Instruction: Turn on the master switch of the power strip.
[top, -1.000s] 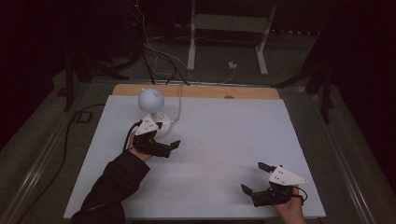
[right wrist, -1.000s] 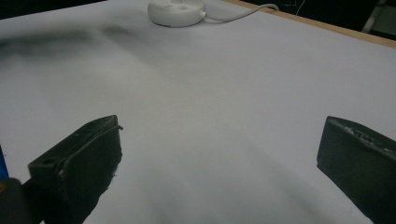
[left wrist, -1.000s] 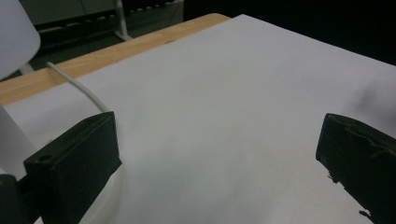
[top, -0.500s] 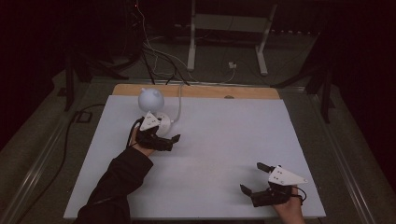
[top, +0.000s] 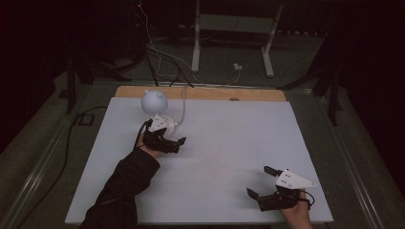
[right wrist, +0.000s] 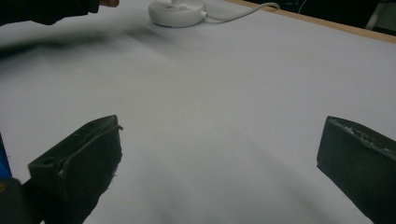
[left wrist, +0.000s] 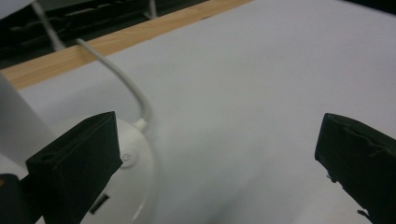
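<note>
— Starting nearest the person: what is the right claw (top: 264,182) doing?

— It is sitting at the near right corner of the white counter (top: 229,143), jaws spread wide and gripping nothing. In the right gripper view the lamp's base (right wrist: 177,9) is lying far off at about eleven o'clock, with a lot of bare counter in between.

— And the left claw (top: 175,141)?

— It is much the nearer one. In the high view it is resting just beside the white desk lamp (top: 157,109), which is standing at the far left of the counter, close to the wooden edge (top: 200,93). Its jaws are also spread, released, holding nothing.

— Which way is the lamp lying from that claw?

— In the left gripper view the round base (left wrist: 133,172) is sitting at about eight o'clock, partly behind the left-hand jaw, not between the two. The power button (left wrist: 128,152) is facing up just beside that jaw's tip, and the white cord (left wrist: 126,79) is running away toward eleven o'clock, over the wooden edge.

— So what is the coming move turning on?

— I'm judging that the left claw is needing to swing toward eight o'clock to bring the base or button under a jaw; the right claw is staying too far off to matter.
</note>
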`<state>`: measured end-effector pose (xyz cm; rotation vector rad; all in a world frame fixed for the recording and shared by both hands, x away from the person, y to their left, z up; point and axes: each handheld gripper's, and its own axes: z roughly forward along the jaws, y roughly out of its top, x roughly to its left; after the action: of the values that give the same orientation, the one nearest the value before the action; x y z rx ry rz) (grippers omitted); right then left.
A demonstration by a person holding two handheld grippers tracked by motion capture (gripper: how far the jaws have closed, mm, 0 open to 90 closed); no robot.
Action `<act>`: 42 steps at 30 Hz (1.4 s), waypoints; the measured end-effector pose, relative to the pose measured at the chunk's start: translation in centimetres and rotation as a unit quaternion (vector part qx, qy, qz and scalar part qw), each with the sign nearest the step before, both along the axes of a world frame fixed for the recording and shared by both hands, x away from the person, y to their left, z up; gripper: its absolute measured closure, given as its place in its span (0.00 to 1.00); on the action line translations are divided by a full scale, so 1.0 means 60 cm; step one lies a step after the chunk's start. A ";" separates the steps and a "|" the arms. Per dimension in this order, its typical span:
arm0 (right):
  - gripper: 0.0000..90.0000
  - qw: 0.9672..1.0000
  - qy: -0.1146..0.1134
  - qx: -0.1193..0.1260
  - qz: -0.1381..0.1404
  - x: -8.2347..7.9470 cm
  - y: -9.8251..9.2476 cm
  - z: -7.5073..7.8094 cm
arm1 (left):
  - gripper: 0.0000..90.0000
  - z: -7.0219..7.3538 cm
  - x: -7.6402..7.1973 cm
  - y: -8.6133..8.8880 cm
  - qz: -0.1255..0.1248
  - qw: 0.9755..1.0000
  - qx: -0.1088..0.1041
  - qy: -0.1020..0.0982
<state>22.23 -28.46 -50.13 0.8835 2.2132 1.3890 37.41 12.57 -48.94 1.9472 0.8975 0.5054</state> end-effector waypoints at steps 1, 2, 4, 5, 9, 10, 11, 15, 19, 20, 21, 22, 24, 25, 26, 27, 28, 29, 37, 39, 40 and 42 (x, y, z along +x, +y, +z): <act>0.00 1.000 0.000 0.000 0.000 0.000 0.000 0.000 | 0.01 -0.001 0.001 -0.001 -0.001 1.000 0.000 0.000; 0.00 1.000 0.000 0.000 0.000 0.000 0.000 0.000 | 0.01 -0.001 0.001 -0.001 -0.001 1.000 0.000 0.000; 0.00 1.000 0.000 0.001 0.000 0.000 0.000 0.000 | 0.01 -0.003 0.003 -0.002 0.008 1.000 0.003 -0.001; 0.00 1.000 0.000 0.000 0.000 0.000 0.000 0.000 | 0.01 -0.003 0.004 -0.002 0.012 1.000 0.004 0.003; 0.00 1.000 0.000 0.000 0.001 0.000 0.000 0.000 | 0.01 -0.008 0.006 -0.001 0.020 1.000 0.015 0.014; 0.00 1.000 0.000 0.000 0.001 0.000 0.000 0.000 | 0.01 -0.010 0.006 -0.003 0.019 0.999 0.022 0.013; 0.00 1.000 0.001 0.001 0.001 0.000 -0.001 -0.001 | 0.01 -0.012 0.006 -0.005 0.020 0.999 0.031 0.017; 0.00 1.000 0.003 0.002 0.000 0.000 -0.001 -0.001 | 0.07 -0.020 0.007 -0.008 0.012 0.998 0.047 0.028; 0.00 1.000 0.003 0.000 0.001 0.000 0.000 -0.001 | 0.19 -0.020 0.006 -0.007 0.016 0.998 0.051 0.020; 0.00 1.000 0.003 0.000 0.001 0.000 0.000 -0.001 | 0.22 -0.020 0.006 -0.007 0.021 0.998 0.054 0.019; 0.00 1.000 0.003 0.001 0.001 0.000 0.000 -0.001 | 0.26 -0.020 0.006 -0.008 0.025 0.998 0.057 0.016; 0.00 1.000 0.004 0.001 0.001 0.001 0.000 -0.001 | 0.28 -0.020 0.007 -0.008 0.028 0.998 0.059 0.017; 0.00 1.000 0.004 0.001 0.001 0.001 0.000 -0.002 | 0.32 -0.019 0.009 -0.008 0.040 0.997 0.066 0.016; 0.00 1.000 0.004 0.001 0.001 0.001 0.000 -0.002 | 0.36 -0.019 0.010 -0.008 0.045 0.997 0.067 0.014; 0.00 1.000 0.004 0.001 0.001 0.001 0.000 -0.002 | 0.39 -0.018 0.011 -0.008 0.048 0.997 0.065 0.016; 0.00 1.000 0.004 0.001 0.001 0.001 0.000 -0.002 | 0.43 -0.018 0.012 -0.008 0.056 0.996 0.064 0.015; 0.00 1.000 0.004 0.002 0.001 0.001 0.000 -0.002 | 0.47 -0.016 0.013 -0.008 0.059 0.996 0.066 0.015; 0.00 1.000 0.004 0.002 0.001 0.001 0.000 -0.002 | 0.50 -0.016 0.014 -0.009 0.062 0.996 0.067 0.014; 0.00 1.000 0.005 0.002 0.002 0.001 0.000 -0.002 | 0.80 -0.012 0.022 -0.004 0.073 0.995 0.063 0.019; 0.00 1.000 0.005 0.001 0.002 0.001 0.000 -0.002 | 0.86 -0.013 0.024 -0.004 0.076 0.995 0.068 0.022; 0.00 1.000 0.005 0.001 0.002 0.001 0.000 -0.002 | 0.89 -0.013 0.024 -0.004 0.076 0.995 0.068 0.022; 0.00 1.000 0.005 0.002 0.002 0.001 0.000 -0.002 | 0.93 -0.015 0.028 -0.002 0.080 0.994 0.068 0.025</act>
<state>22.30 -28.48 -50.27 0.8891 2.2217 1.3941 39.07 12.46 -49.82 2.0274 1.0819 0.6264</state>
